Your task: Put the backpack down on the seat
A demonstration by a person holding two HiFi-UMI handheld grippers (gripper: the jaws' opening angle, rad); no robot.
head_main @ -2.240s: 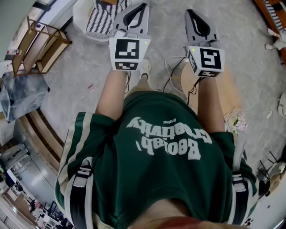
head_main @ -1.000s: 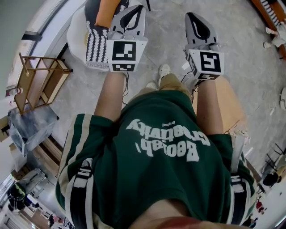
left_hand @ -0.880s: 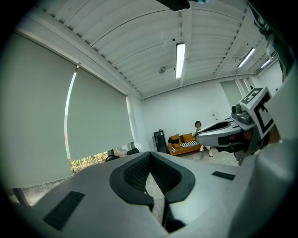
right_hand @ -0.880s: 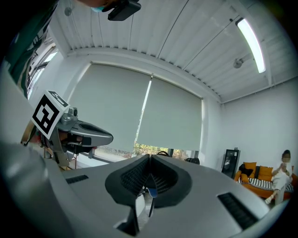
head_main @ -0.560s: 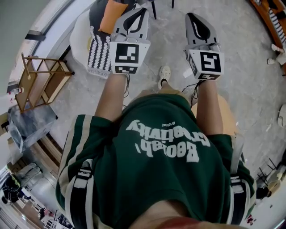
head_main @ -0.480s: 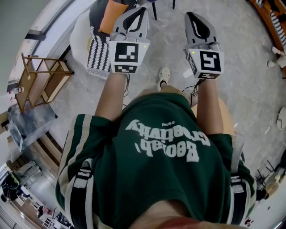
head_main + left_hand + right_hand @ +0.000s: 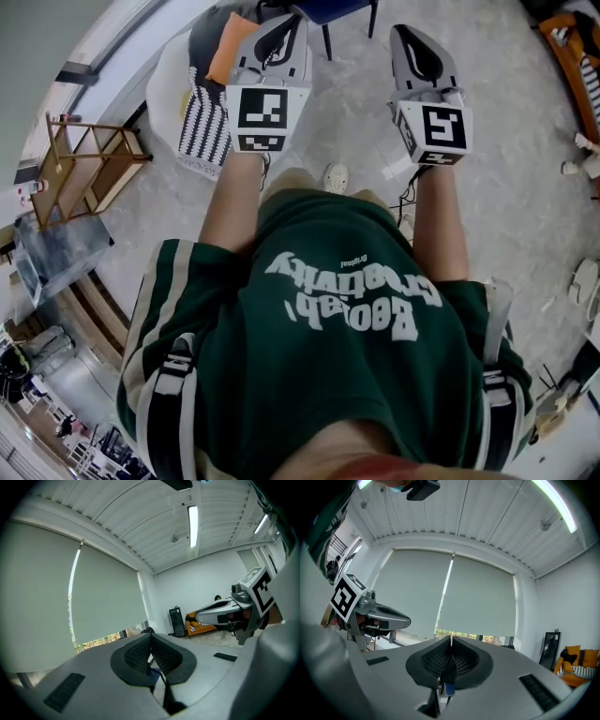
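In the head view both grippers are held level in front of the person in a green shirt. My left gripper (image 7: 296, 17) is shut with nothing in it, and so is my right gripper (image 7: 403, 32). Their pads meet in the left gripper view (image 7: 151, 649) and the right gripper view (image 7: 450, 654). Dark straps with buckles (image 7: 174, 367) lie over both shoulders; the backpack itself is hidden. A blue chair (image 7: 342, 9) stands on the floor just beyond the grippers. A white round seat (image 7: 169, 75) with striped and orange cushions lies below the left gripper.
A wooden frame rack (image 7: 86, 159) stands at the left by the wall. Cables (image 7: 405, 192) trail on the grey floor near the person's shoe (image 7: 335, 176). An orange sofa (image 7: 202, 623) and a black cabinet (image 7: 177, 620) stand at the far wall. Clutter lines the right edge.
The floor has slid under the person: the white cushioned seat has come nearer and the blue chair has entered at the top. Both grippers keep the same shut pose ahead of the body.
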